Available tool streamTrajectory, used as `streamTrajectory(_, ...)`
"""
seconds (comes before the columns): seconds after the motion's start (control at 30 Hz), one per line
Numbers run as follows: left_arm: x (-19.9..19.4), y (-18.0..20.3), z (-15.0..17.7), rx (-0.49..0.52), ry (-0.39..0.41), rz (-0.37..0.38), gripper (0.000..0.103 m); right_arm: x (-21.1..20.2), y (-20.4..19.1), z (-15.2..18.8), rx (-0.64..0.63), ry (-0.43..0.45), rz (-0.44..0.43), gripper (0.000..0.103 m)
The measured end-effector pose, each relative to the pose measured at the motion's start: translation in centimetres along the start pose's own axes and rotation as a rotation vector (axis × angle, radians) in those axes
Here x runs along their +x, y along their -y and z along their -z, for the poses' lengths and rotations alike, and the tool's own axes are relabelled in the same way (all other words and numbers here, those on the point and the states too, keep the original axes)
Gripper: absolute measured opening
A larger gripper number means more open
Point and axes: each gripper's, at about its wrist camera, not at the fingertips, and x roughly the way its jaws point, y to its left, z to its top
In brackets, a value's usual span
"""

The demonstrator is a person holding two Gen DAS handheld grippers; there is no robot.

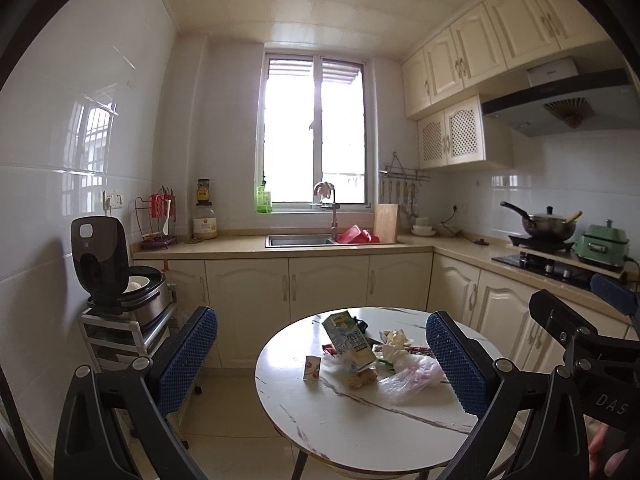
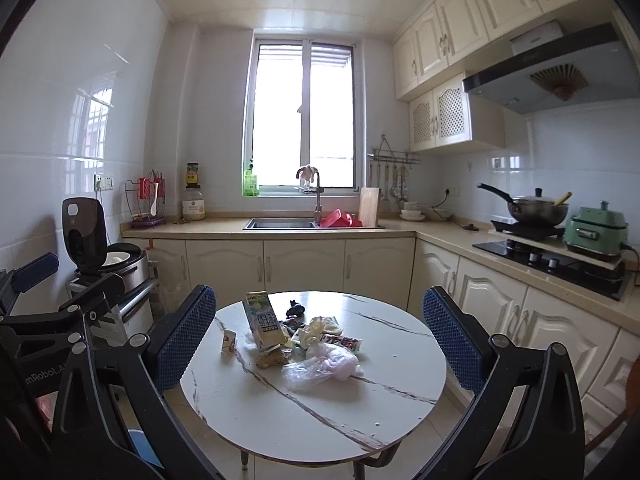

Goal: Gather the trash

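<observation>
A pile of trash lies on the round white marble-pattern table (image 1: 360,432) (image 2: 320,412). It holds a tall drink carton (image 1: 350,340) (image 2: 262,320), a small carton (image 1: 312,367) (image 2: 229,341), a clear plastic bag (image 1: 412,378) (image 2: 320,364), crumpled paper (image 1: 394,344) (image 2: 320,328) and a red wrapper (image 2: 346,343). My left gripper (image 1: 322,360) is open and empty, held above the table's near side. My right gripper (image 2: 320,344) is open and empty, also short of the pile. The right gripper shows at the right edge of the left wrist view (image 1: 580,328).
A rice cooker (image 1: 116,268) (image 2: 100,248) stands on a trolley at the left wall. Counter with sink (image 1: 298,240) (image 2: 280,223) runs along the back. A stove with a pan (image 1: 548,226) (image 2: 536,208) and a green appliance (image 2: 596,232) is at right. Tiled floor surrounds the table.
</observation>
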Motion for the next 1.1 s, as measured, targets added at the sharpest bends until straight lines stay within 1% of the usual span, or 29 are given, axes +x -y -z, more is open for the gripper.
streamTrajectory(0.43, 1.1, 1.0, 0.1, 0.020, 0.009, -0.011, 0.102, 0.1, 0.5, -0.1, 0.006, -0.001, -0.001, 0.103)
streamTrajectory(1.1, 2.5, 1.4, 0.7, 0.030, 0.011, -0.028, 0.102, 0.8, 0.8, 0.1, 0.016, -0.003, -0.008, 0.103)
